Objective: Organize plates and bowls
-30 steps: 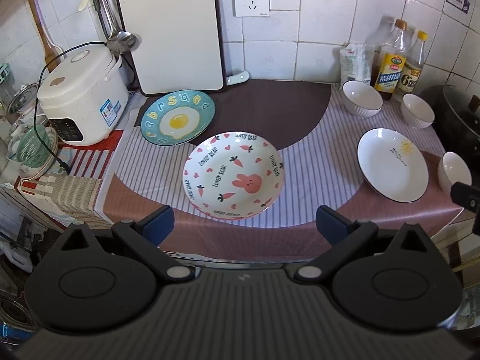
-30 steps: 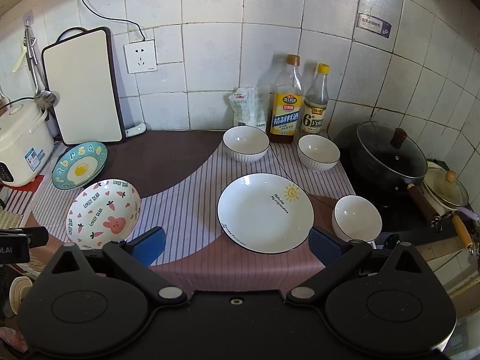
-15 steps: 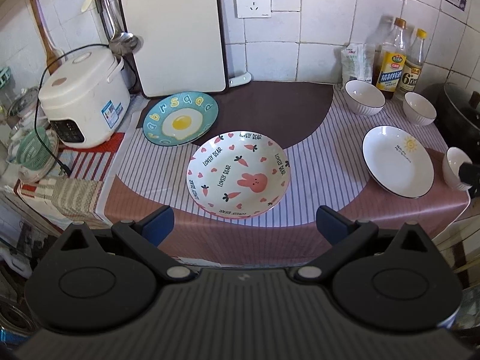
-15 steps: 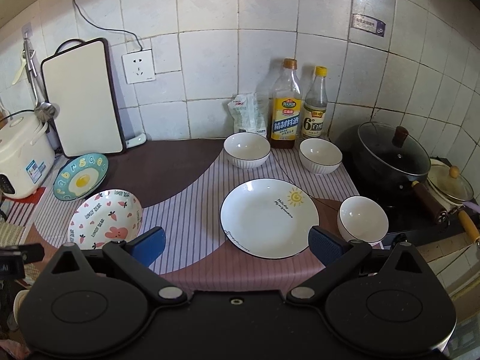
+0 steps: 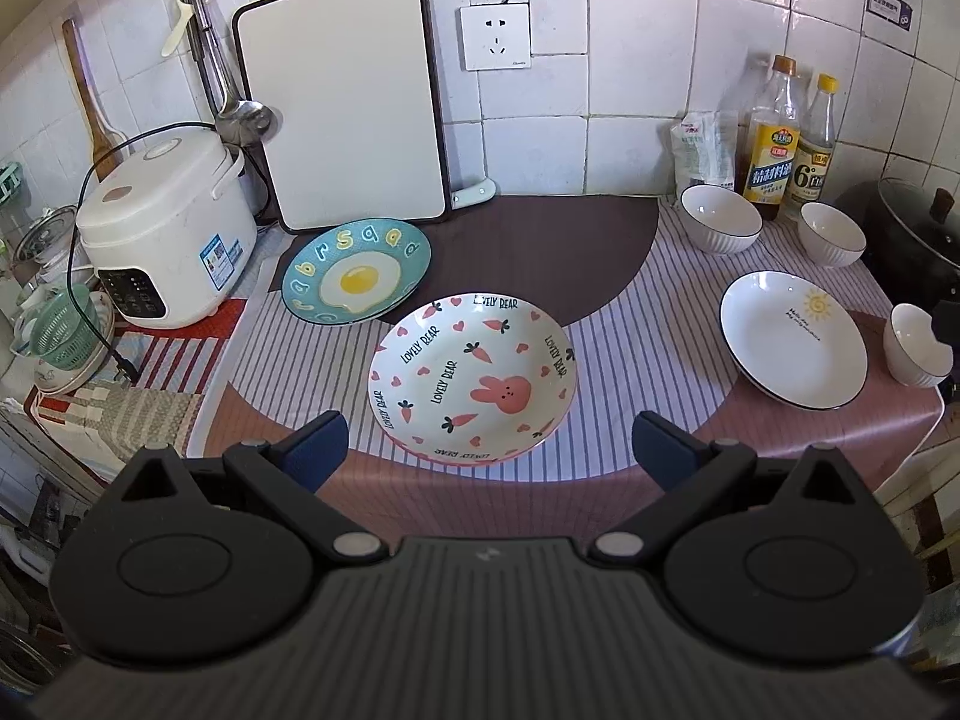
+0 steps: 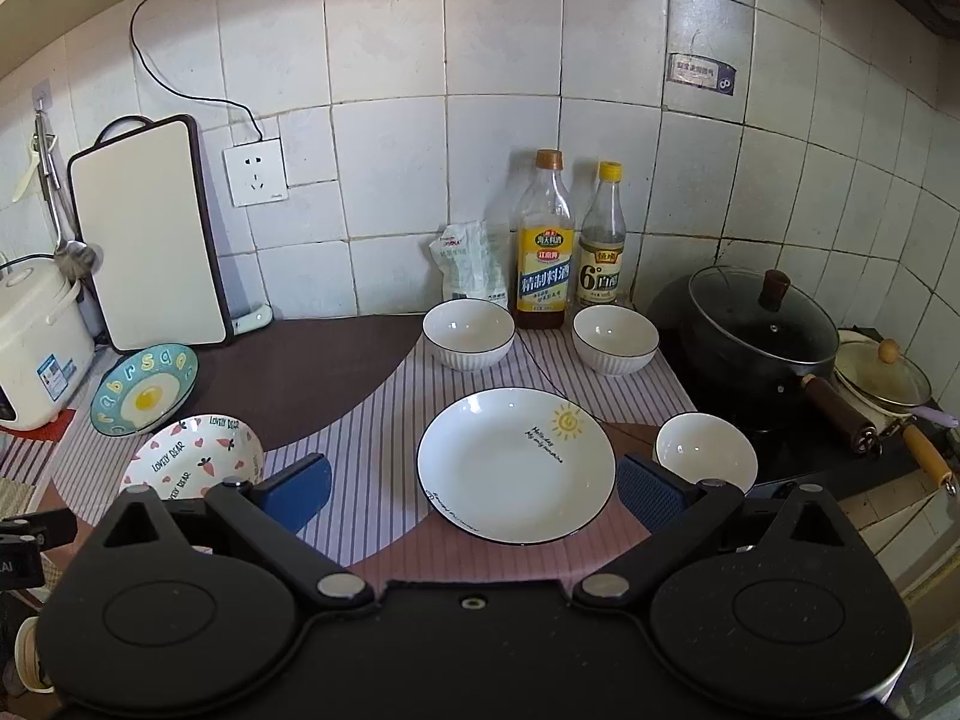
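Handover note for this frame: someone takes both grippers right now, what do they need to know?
Left gripper: open, empty, in front of the rabbit plate.
Right gripper: open, empty, in front of the sun plate.
Egg plate lies by the cutting board, its rim close to the rabbit plate. Three white bowls sit apart: two at the back by the bottles, one near the pan.
Done: nothing stacked or grouped yet.
Left: gather the three plates, then the three bowls.

Bare cloth (image 6: 372, 420) lies between rabbit plate (image 6: 192, 456) and sun plate (image 6: 516, 465).
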Motion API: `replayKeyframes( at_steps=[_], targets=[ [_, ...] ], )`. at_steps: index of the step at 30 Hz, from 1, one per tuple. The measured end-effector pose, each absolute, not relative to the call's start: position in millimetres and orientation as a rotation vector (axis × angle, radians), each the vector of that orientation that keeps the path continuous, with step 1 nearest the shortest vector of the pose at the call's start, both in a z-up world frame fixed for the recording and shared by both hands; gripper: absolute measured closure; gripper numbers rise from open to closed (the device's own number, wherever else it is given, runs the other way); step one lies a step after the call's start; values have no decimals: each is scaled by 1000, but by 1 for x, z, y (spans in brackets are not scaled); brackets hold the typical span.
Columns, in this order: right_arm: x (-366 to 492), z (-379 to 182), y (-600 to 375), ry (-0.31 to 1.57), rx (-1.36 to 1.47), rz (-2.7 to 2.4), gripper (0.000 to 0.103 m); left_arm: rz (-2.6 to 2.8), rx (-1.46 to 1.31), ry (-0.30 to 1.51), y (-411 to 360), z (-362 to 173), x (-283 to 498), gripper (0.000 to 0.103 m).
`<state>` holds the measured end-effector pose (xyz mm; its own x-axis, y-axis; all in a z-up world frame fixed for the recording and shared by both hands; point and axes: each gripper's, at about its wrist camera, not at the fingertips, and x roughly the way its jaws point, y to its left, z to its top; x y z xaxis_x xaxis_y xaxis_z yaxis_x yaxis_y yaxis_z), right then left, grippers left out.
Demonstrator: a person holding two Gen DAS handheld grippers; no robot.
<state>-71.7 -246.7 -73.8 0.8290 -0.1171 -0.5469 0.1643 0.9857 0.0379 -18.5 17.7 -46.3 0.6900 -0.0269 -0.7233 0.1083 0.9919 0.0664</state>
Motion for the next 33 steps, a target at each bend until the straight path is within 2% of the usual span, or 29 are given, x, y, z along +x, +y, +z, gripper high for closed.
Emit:
replayKeyframes(
  at_steps=[14,33],
  targets=[
    [-72,-88,-230,581,-51,-176,0,-65,111,828,20,-55,-18,1],
    [-59,-94,-219,613,-51,-108,0,-2,104,876,37,-69,1,0]
  ],
)
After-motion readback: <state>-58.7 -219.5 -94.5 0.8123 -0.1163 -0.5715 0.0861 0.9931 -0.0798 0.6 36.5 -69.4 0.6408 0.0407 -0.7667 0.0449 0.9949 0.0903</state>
